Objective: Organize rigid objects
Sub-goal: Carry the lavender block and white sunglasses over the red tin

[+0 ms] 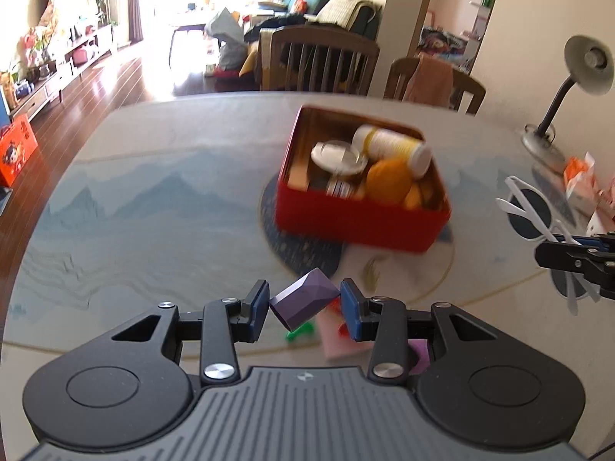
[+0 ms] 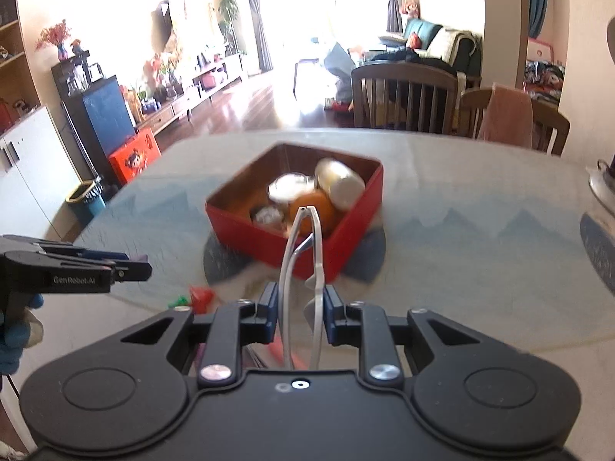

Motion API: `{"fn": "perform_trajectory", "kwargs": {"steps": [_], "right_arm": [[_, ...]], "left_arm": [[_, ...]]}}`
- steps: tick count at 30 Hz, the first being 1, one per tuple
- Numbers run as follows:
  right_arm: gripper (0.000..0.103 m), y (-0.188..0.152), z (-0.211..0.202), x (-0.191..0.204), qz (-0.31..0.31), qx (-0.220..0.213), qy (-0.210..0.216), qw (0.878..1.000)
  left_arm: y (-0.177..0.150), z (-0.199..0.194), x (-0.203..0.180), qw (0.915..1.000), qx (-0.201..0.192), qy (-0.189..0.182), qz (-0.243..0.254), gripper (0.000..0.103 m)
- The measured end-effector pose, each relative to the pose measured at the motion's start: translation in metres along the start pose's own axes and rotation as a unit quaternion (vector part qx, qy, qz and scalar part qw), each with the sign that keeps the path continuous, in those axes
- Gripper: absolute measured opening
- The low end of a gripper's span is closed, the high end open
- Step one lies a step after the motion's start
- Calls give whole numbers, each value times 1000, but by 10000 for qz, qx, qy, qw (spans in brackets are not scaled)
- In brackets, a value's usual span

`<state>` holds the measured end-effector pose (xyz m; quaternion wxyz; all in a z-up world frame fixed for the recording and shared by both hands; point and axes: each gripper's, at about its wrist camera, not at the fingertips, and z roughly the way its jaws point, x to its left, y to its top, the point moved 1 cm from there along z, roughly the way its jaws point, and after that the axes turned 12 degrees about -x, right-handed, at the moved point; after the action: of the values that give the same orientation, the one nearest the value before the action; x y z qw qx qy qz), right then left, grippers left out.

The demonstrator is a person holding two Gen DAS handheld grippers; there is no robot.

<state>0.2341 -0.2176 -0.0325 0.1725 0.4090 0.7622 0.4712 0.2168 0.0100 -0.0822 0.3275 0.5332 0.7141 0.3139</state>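
The left gripper is pinching a purple block by its corners and the right gripper is clamping white sunglasses (both short of the red tin), so either may be twisting loose.

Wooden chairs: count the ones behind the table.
2. One wooden chair stands behind the table's far edge; a second chair, draped with pink cloth, stands to its right. Others may be hidden.

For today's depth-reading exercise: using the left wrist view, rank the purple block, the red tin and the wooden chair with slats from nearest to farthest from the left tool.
1. Purple block: clamped in the left tool itself.
2. Red tin: mid-table, ahead and slightly right.
3. Wooden chair: beyond the table's far edge.
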Motion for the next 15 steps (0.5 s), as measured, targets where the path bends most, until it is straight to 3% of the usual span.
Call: {"fn": "perform_trajectory", "kwargs": {"steps": [15], "right_arm": [[22, 62, 46, -8, 86, -249, 121, 9996]], "left_arm": [[62, 27, -25, 9992, -348, -49, 180, 39]]}}
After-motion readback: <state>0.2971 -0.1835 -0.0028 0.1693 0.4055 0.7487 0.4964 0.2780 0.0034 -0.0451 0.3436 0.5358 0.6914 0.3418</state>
